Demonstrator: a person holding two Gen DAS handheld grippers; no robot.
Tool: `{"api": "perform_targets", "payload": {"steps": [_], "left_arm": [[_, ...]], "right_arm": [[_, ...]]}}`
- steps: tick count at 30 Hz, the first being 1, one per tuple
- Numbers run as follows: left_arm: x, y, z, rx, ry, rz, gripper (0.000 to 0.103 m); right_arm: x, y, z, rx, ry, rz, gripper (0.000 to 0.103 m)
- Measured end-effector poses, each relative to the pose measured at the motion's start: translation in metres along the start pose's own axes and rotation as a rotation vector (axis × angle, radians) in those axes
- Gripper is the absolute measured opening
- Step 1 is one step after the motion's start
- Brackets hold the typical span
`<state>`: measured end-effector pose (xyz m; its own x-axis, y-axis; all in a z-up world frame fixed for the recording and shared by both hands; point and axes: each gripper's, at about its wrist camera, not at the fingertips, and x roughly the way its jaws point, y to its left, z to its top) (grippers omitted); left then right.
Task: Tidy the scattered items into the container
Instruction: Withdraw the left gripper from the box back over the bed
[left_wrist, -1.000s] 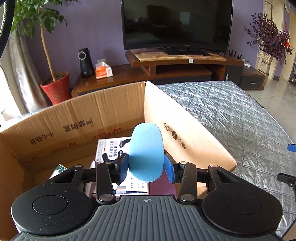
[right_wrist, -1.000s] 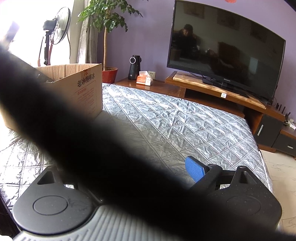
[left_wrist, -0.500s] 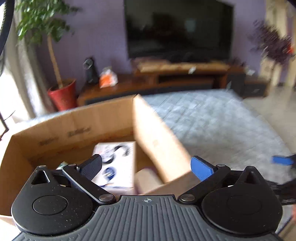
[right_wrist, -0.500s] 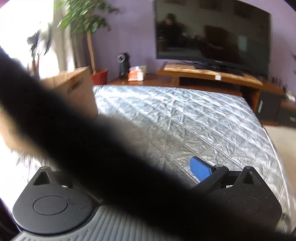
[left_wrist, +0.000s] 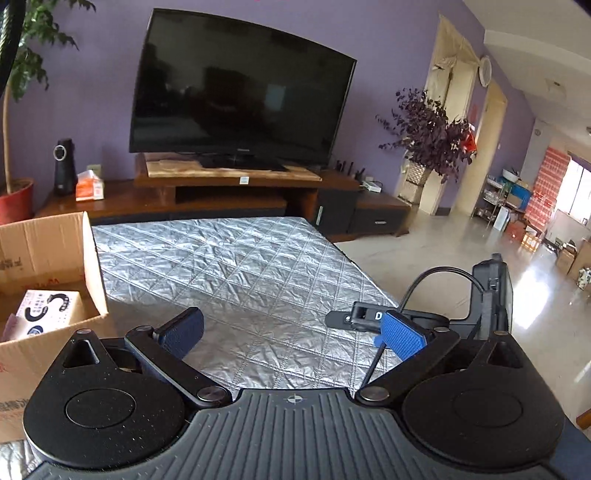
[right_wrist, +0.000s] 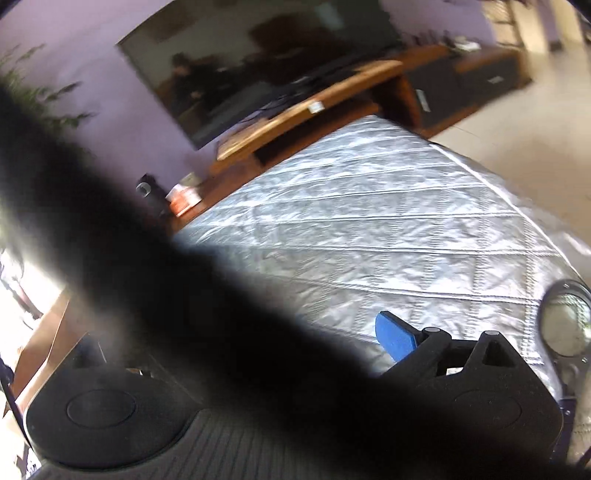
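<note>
The box (left_wrist: 48, 258), a brown cardboard carton with its top open, sits at the left edge of the left wrist view on the silver quilted cover (left_wrist: 240, 273). Inside it lies a white carton (left_wrist: 46, 312) printed with a black curved shape, and a sliver of something purplish shows at the frame edge beside it. The left gripper (left_wrist: 291, 328) hangs over the cover just right of the box, its jaws spread wide with nothing between them; the left pad is dark in shadow and the right pad bright blue. Past that right pad, above the cover's near right edge, the other tool (left_wrist: 461, 310) shows as a black body with a cable looping up from it. In the right wrist view, which is tilted and blurred, a broad dark band (right_wrist: 184, 280) runs across from upper left to lower right and hides the left finger of the right gripper (right_wrist: 288, 332); only its blue right fingertip (right_wrist: 395, 338) shows, set far to the right of the centre line, so the jaws look wide apart, though I cannot tell whether anything lies between them. At the right edge of that view a magnifying glass (right_wrist: 567, 319) with a metal rim rests on the cover, near the right finger's linkage. Beyond the cover stand a TV (left_wrist: 236, 88) on a wooden stand (left_wrist: 229, 181), a tissue pack (left_wrist: 88, 186) and black cylinder (left_wrist: 63, 166) on the low cabinet, a red pot (left_wrist: 14, 199) at far left, and a purple-leaved plant (left_wrist: 428, 133) by the doorway.
</note>
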<state>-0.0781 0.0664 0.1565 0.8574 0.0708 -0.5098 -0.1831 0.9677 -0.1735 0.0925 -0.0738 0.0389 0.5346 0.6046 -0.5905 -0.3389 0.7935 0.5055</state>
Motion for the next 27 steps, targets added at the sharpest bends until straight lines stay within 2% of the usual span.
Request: {"api": "perform_targets", "payload": {"steps": [2, 4, 7, 8, 9, 11, 12, 15, 18, 23, 27], "left_arm": [[0.010, -0.005, 0.001, 0.006, 0.020, 0.024, 0.102], [0.020, 0.003, 0.004, -0.062, 0.032, -0.001, 0.102], [0.031, 0.033, 0.004, -0.222, 0.008, -0.166, 0.102], [0.033, 0.039, 0.002, -0.254, -0.004, -0.184, 0.102], [0.035, 0.042, 0.000, -0.245, -0.013, -0.146, 0.102], [0.040, 0.038, -0.001, -0.163, -0.027, -0.045, 0.102], [0.041, 0.035, -0.003, -0.128, -0.027, -0.020, 0.102], [0.049, 0.034, -0.008, -0.094, 0.005, -0.005, 0.102], [0.059, 0.035, -0.018, -0.087, 0.048, 0.012, 0.102], [0.074, 0.031, -0.036, -0.064, 0.163, 0.123, 0.102], [0.075, 0.033, -0.044, -0.066, 0.189, 0.178, 0.102]], "right_arm": [[-0.003, -0.007, 0.002, 0.020, -0.020, -0.028, 0.099], [-0.004, -0.010, 0.004, 0.017, -0.036, -0.075, 0.101], [0.000, -0.013, 0.004, 0.019, -0.033, -0.129, 0.102], [0.003, -0.013, 0.004, 0.020, -0.024, -0.140, 0.102], [0.006, -0.013, 0.004, 0.021, -0.015, -0.151, 0.102], [0.010, -0.009, 0.003, -0.006, -0.003, -0.177, 0.102], [0.013, -0.004, 0.002, -0.031, -0.005, -0.191, 0.102], [0.015, 0.004, 0.002, -0.078, -0.020, -0.206, 0.102], [0.016, 0.003, 0.002, -0.061, -0.017, -0.201, 0.102], [0.024, 0.008, 0.001, -0.123, -0.004, -0.275, 0.102], [0.028, 0.005, 0.002, -0.099, 0.009, -0.278, 0.102]]}}
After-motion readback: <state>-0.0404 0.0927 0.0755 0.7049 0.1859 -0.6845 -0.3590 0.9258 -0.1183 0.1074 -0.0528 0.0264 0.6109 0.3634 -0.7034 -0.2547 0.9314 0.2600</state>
